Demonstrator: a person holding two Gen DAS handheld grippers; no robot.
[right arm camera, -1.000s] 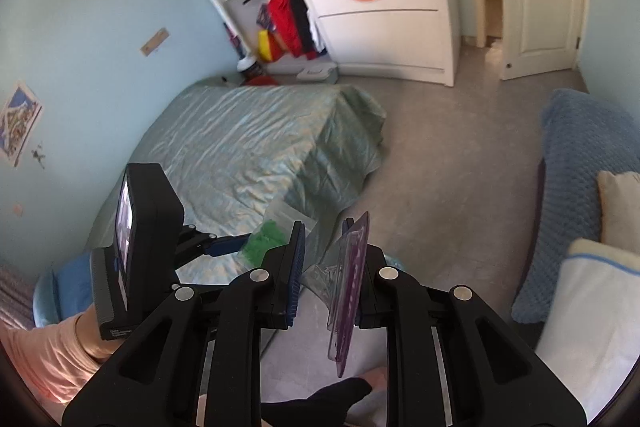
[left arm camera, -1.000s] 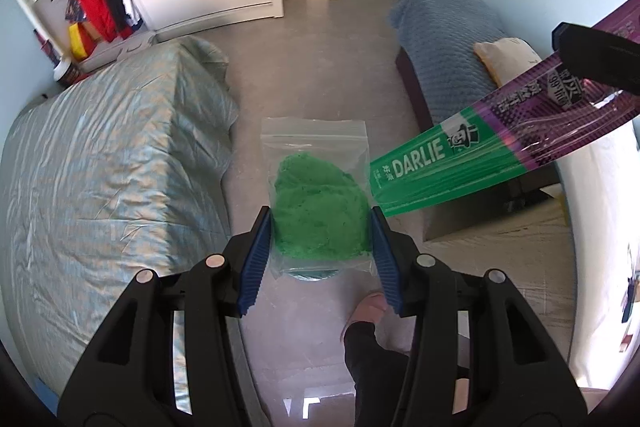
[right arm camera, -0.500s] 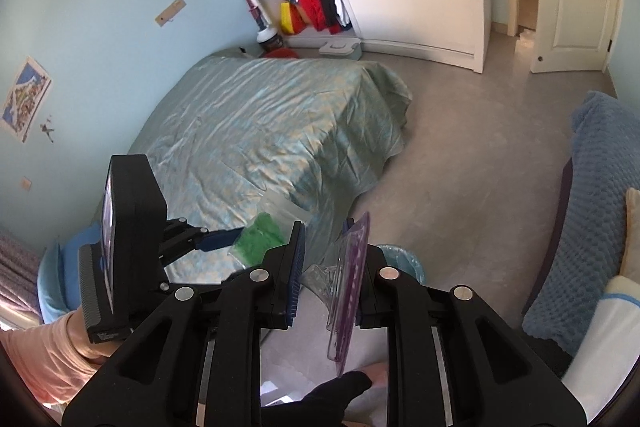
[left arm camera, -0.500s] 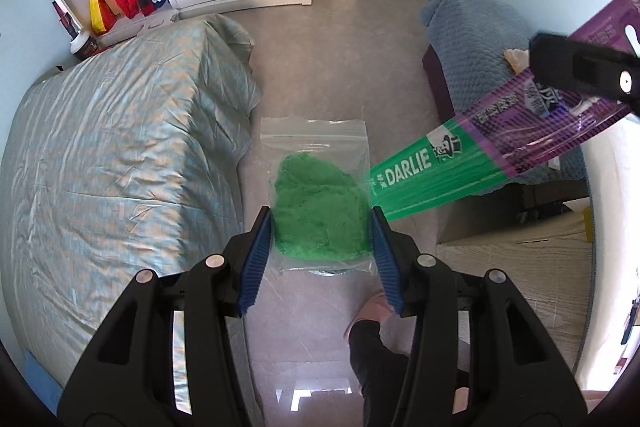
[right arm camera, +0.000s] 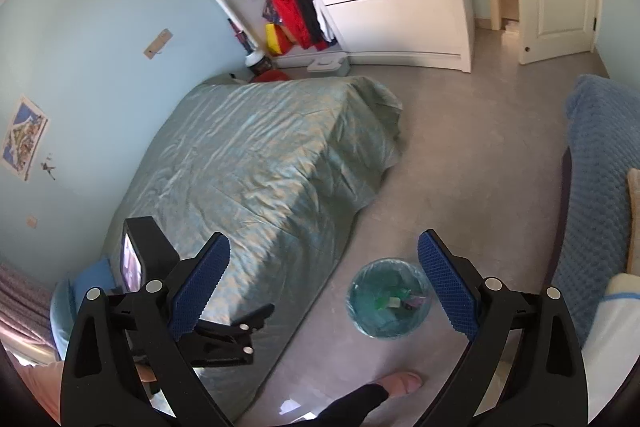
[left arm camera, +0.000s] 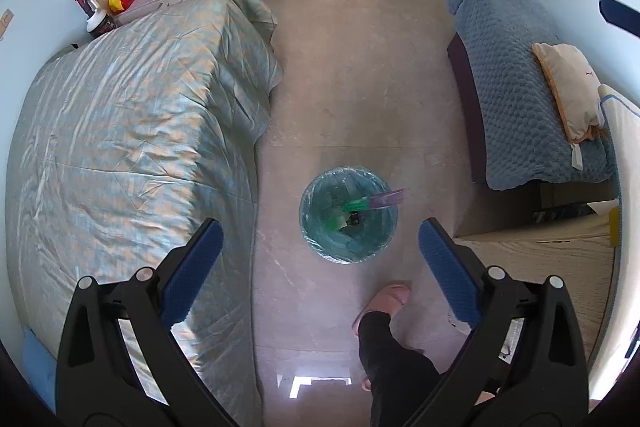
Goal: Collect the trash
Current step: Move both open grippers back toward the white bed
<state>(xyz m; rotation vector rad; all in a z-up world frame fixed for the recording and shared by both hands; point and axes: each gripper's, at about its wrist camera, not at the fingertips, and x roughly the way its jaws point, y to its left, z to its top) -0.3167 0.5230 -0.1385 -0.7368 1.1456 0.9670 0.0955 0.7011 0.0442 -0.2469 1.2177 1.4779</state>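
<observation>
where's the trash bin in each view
Left wrist view: the trash bin sits on the floor just below centre, between the open fingers, right of the bed.
Right wrist view: the bin is lower right of centre, beside the right finger.
Shared landmark: the bed's near edge, left of the bin in both views.
</observation>
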